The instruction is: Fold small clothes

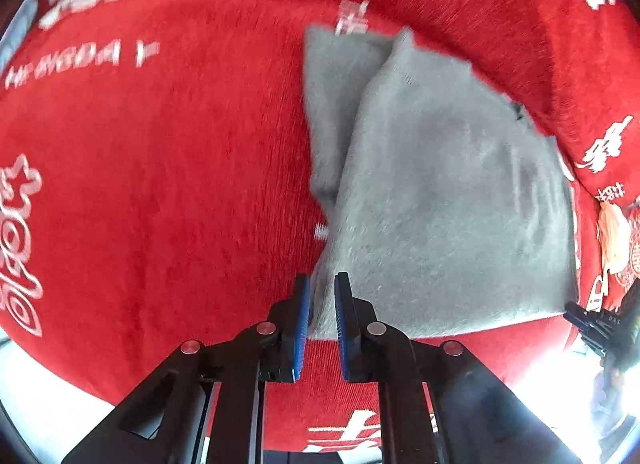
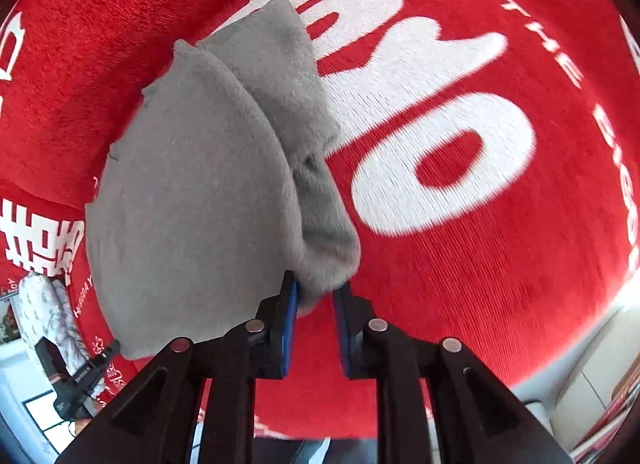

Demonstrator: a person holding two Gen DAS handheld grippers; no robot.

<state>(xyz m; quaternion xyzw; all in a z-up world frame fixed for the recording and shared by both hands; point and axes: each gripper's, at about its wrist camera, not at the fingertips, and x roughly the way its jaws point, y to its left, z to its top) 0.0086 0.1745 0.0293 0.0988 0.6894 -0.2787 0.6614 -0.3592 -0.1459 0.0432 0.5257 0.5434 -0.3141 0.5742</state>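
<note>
Looking through the left wrist view from left to right, the red cloth (image 1: 160, 183) with white letters fills the whole left half and has lots of open room. At the far lower left the cloth ends in a curved edge, and past it the picture is just bright white. In the middle at the bottom sits the left gripper (image 1: 322, 284). Its two blue pads (image 1: 303, 320) are pulled close together and pinch the near corner of the small grey garment (image 1: 440, 191). The grey piece spreads up and to the right from there. It looks soft and fuzzy. One layer lies over another, and the under layer peeks out along the upper left side. Its far right edge runs near a raised fold of the red cloth. At the right edge of the picture, a bit of the other black tool shows.

In the right wrist view, the grey garment (image 2: 200, 203) fills the left and middle part. It bunches into a thick fold on its right side. The right gripper (image 2: 316, 288) at the bottom middle nips that bunched fold, with its jaws close together. To the right, the red cloth (image 2: 480, 284) lies open, with big white letters. Its edge curves along the lower right.
</note>
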